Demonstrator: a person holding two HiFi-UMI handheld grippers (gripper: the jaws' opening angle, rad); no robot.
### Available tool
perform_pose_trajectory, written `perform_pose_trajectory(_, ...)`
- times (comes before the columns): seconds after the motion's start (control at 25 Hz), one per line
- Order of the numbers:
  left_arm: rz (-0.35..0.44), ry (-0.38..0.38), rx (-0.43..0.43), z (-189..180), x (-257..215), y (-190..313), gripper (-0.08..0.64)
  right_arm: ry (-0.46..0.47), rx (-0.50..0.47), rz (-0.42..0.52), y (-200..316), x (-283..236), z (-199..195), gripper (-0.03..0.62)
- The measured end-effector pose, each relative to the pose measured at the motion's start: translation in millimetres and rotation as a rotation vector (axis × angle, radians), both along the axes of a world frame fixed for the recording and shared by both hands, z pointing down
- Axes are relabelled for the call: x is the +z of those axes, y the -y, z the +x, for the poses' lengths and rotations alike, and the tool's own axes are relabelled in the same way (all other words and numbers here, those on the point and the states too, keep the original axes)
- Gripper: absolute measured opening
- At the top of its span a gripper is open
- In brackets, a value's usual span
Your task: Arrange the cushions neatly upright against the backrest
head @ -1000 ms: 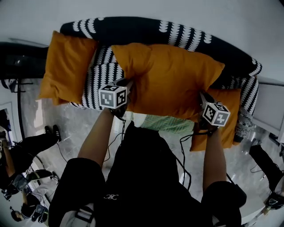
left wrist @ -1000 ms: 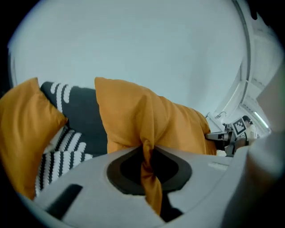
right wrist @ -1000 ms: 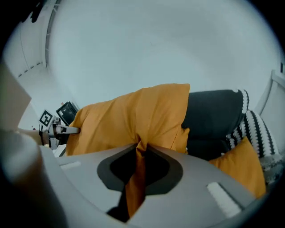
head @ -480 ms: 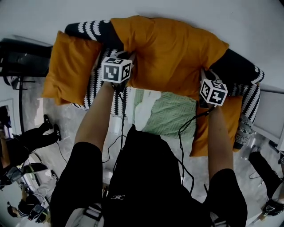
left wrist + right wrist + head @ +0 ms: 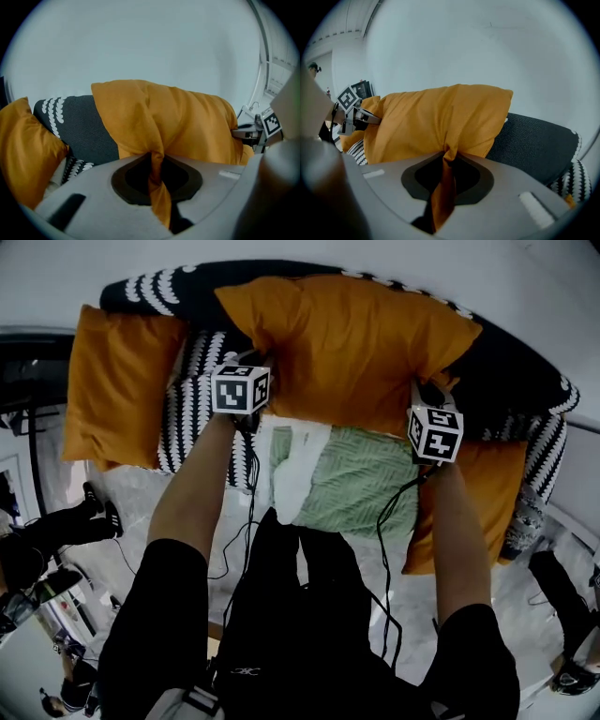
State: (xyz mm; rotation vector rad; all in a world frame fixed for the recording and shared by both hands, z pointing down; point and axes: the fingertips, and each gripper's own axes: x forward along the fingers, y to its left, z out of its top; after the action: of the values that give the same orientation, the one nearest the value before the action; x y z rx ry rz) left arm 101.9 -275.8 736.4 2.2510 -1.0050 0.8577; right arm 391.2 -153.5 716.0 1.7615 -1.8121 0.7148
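A large orange cushion (image 5: 356, 343) stands against the sofa's black backrest (image 5: 511, 367), with both grippers holding its lower edge. My left gripper (image 5: 255, 362) is shut on a pinch of fabric at the lower left corner. In the left gripper view the cushion (image 5: 187, 122) rises ahead and its fabric is squeezed between the jaws of the gripper (image 5: 157, 161). My right gripper (image 5: 424, 395) grips the lower right corner. The right gripper view shows the cushion (image 5: 436, 122) bunched in that gripper (image 5: 445, 161), whose jaws are opening slightly with the cloth still pressed.
A second orange cushion (image 5: 112, 381) leans at the sofa's left end and a third (image 5: 473, 493) lies at the right front. A green textured throw (image 5: 361, 484) and white cloth (image 5: 295, 465) cover the seat. People's legs and cables (image 5: 56, 531) occupy the floor at left.
Both grippers have carried the big cushion up and back from the seat front to the backrest, uncovering the green throw on the seat.
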Motion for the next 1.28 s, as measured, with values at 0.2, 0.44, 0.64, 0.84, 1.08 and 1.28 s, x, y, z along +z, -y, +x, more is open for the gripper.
perform_pose_trajectory(0.2, -0.005, 0.036, -0.050, -3.8, 17.8, 15.4, 0.145, -0.075, 0.069, -0.032, -2.5, 11.5, 11.9, 0.116)
perform_pose_trajectory(0.44, 0.050, 0.102, -0.178, -50.5, -4.9, 12.0, 0.337, -0.122, 0.246, -0.030, -31.0, -17.7, 31.2, 0.287)
perform_pose_trajectory(0.64, 0.075, 0.040, -0.124, -41.1, -69.7, -29.5, 0.008, -0.066, 0.300, 0.039, -70.5, -77.3, 11.3, 0.006)
perform_pose_trajectory(0.84, 0.133, -0.091, 0.045, 14.6, -161.6, -84.1, 0.009, -0.036, 0.368, 0.147, -98.5, -157.7, -15.0, 0.006)
perform_pose_trajectory(1.08, 0.280, -0.210, 0.163, 80.9, -312.1, -123.3, 0.009, 0.037, 0.452, 0.318, -112.5, -290.0, -22.0, 0.006)
perform_pose_trajectory(1.28, 0.301, -0.289, 0.166, 101.0, -400.5, -164.5, 0.009, 0.052, 0.434, 0.475, -142.1, -394.3, -51.4, 0.006)
